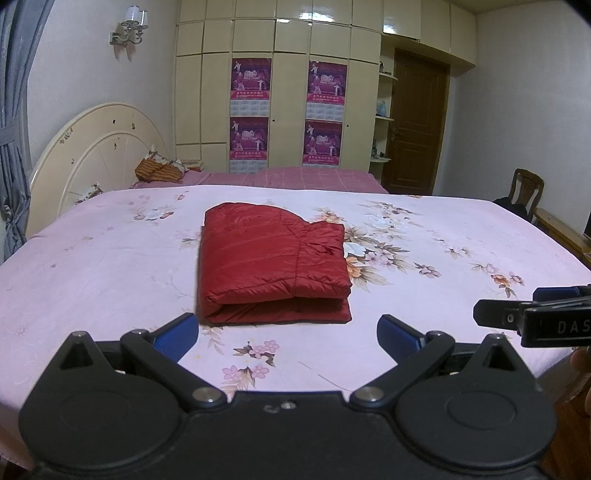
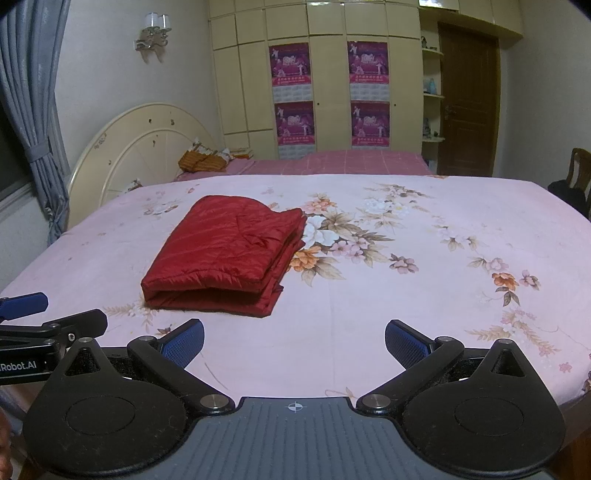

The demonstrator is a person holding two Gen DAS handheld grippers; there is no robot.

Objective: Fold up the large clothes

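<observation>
Two grippers held apart from a folded red jacket on a bed.

Both the left gripper [image 1: 287, 330] and the right gripper [image 2: 294, 338] have their blue-padded fingers spread wide, gripping nothing, above the near edge of the pink floral bedsheet [image 2: 424, 295]. Just beyond them, the red jacket [image 1: 273, 262] lies folded into a compact rectangle, flat on the sheet, fold edge facing the grippers. Farther back stand a cream headboard [image 1: 96, 155], a wardrobe [image 1: 291, 92] with purple posters, and a brown door [image 1: 415, 122].

Cream wardrobe [image 1: 280, 92] with purple posters [image 1: 251, 79], brown door [image 1: 417, 125], wall lamp [image 1: 131, 26], grey curtain [image 2: 33, 110]
</observation>
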